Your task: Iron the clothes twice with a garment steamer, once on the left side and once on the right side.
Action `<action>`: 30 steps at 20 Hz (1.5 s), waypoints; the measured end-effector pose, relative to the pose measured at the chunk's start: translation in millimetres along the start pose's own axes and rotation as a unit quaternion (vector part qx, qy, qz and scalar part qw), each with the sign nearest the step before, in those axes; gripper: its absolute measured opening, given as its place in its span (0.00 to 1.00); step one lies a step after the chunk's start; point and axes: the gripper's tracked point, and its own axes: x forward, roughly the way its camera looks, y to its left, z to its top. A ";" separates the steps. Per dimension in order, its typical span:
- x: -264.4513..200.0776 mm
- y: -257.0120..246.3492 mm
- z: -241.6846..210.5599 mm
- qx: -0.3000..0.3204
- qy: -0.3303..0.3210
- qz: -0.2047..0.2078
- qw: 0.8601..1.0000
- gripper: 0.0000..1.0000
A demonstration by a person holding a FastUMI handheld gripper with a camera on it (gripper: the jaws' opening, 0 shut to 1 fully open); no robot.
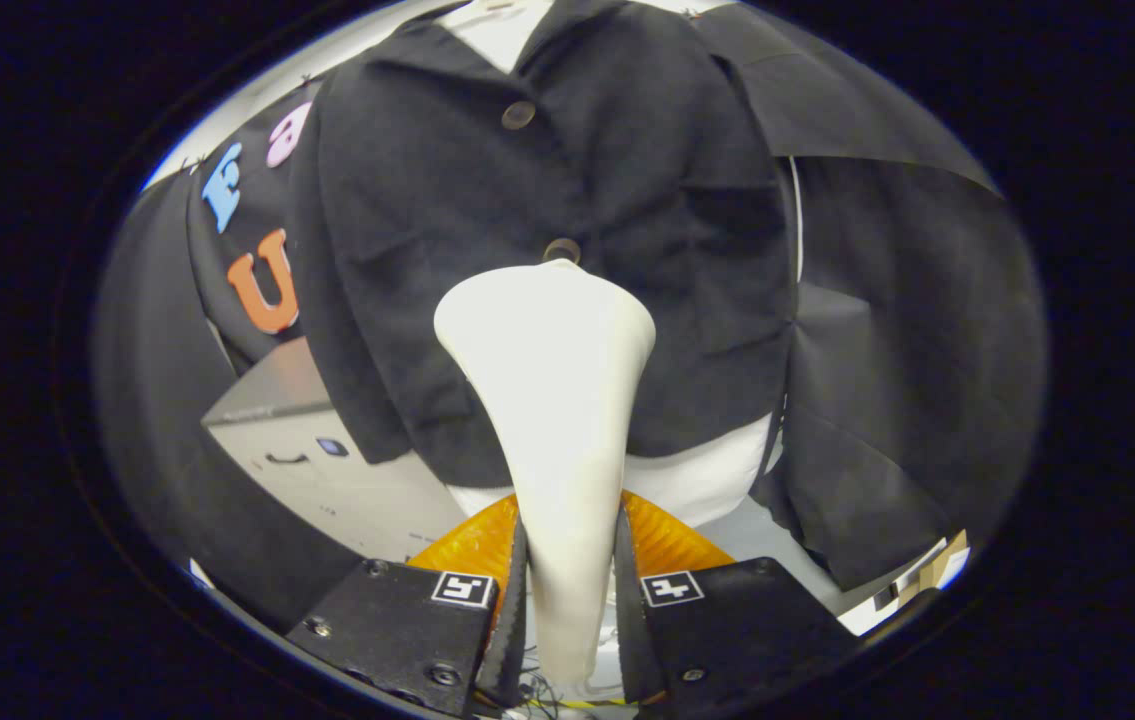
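A cream-white garment steamer (pixel 552 400) stands upright between my fingers, its handle pinched from both sides. My gripper (pixel 567 590) is shut on that handle. The steamer's wide head rises ahead of the fingers and faces a black buttoned jacket (pixel 547 200) hung on a white form (pixel 707 480). The head sits just below the jacket's lower button (pixel 561 249), near the middle of the front. An upper button (pixel 518 114) shows higher up. I cannot tell whether the head touches the cloth.
A grey-white box-shaped unit (pixel 327 450) stands to the left, partly behind the jacket's hem. Black cloth walls (pixel 907 350) hang close on both sides. An orange part (pixel 667 540) shows just behind the fingers. A pale edge (pixel 927 575) shows low to the right.
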 end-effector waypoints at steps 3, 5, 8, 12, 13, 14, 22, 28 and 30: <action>-29.9 -19.6 44.6 0.019 -0.043 -0.001 0.999 0.40; -48.3 -32.0 73.8 0.028 -0.070 -0.002 0.997 0.40; -66.8 -46.4 119.4 0.034 -0.120 -0.010 0.992 0.40; -82.6 -59.5 171.3 0.052 -0.157 -0.012 0.986 0.40; -83.7 -62.8 184.1 0.056 -0.166 -0.011 0.984 0.40; -86.1 -65.2 199.7 0.058 -0.177 -0.011 0.982 0.40; -117.9 -66.6 327.8 0.058 -0.265 -0.001 0.963 0.40; -109.9 -49.9 374.1 0.042 -0.279 0.004 0.959 0.40; -101.2 -41.0 380.0 0.030 -0.275 0.003 0.961 0.40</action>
